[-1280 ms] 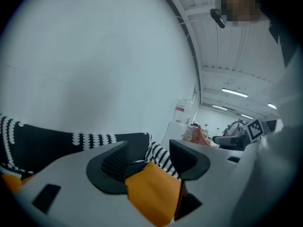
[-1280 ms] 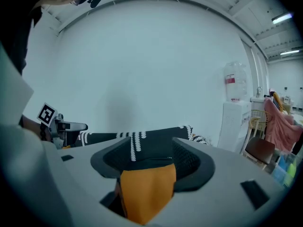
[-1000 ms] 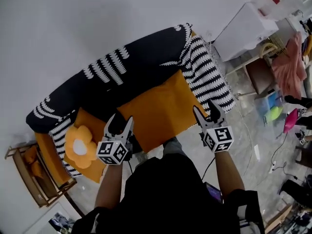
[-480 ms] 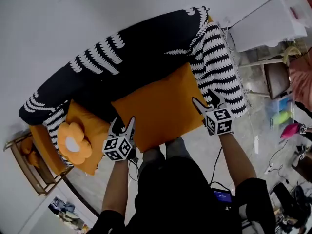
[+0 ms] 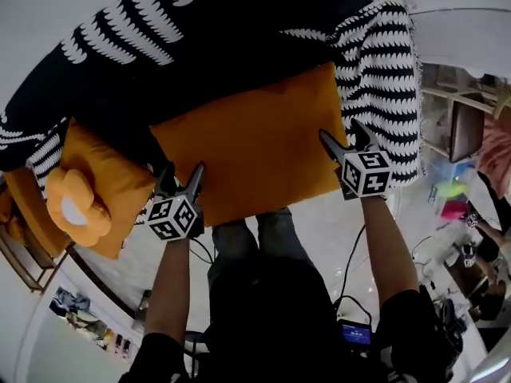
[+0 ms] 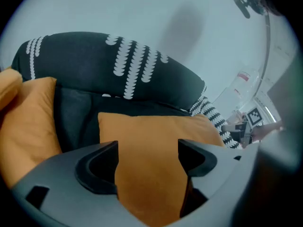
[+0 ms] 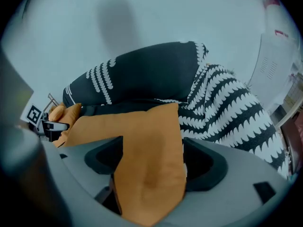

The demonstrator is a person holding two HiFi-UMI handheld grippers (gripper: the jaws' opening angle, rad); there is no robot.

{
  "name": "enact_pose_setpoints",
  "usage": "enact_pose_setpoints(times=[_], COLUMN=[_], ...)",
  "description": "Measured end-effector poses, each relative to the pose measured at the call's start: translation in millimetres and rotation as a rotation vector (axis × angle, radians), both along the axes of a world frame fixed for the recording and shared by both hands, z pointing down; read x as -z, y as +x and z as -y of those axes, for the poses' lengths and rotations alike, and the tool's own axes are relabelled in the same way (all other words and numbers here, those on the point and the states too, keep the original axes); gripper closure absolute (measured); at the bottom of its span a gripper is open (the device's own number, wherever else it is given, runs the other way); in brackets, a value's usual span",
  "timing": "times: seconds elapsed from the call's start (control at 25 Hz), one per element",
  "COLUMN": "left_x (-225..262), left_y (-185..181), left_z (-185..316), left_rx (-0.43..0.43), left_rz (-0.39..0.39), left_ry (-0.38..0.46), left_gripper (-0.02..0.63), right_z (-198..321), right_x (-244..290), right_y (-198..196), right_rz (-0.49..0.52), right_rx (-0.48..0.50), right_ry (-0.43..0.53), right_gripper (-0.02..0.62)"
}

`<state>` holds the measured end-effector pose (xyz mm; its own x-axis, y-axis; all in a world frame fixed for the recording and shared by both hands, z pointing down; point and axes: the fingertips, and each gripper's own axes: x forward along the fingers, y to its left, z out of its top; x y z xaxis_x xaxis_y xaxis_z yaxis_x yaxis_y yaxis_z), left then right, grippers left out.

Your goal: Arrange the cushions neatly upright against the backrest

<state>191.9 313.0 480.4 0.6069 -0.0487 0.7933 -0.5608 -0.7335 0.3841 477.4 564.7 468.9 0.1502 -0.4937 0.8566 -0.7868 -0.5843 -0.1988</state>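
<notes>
Jaws of the left gripper (image 5: 182,170) and right gripper (image 5: 339,130) are opening, both touching the large orange square cushion (image 5: 255,150) at its front edge. It looks like a release below the black sofa backrest (image 5: 223,46), with the cushion lying flat rather than upright.

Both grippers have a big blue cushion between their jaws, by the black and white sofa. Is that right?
Not quite. The big cushion is orange, not blue, as the head view shows. It is between the opening jaws of the left gripper and the right gripper, by the black and white sofa.
</notes>
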Motion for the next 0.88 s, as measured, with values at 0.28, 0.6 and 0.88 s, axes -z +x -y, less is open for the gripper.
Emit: enact_pose_setpoints(times=[0.28,0.6,0.88], left_x=[-34.8,-49.8,-80.3], left_y=[-7.8,-29.1,-23.2], left_z=[0.5,4.7,-1.7], left_rx=[0.013,0.109,0.126], left_rz=[0.023,0.071,0.018], left_ry=[-0.028,-0.04,-0.254], left_gripper=[0.127,0.082,0.067], right_z=[-3.3,3.0,4.4], right_x=[-51.2,-80.4,-92.2], right_y=[0.8,1.6,-7.0], right_rz=[0.154,0.245,0.324], right_rx=[0.031,0.101,0.031], right_ry=[-0.044,-0.089,-0.067], right_gripper=[0.113,0.076,0.074])
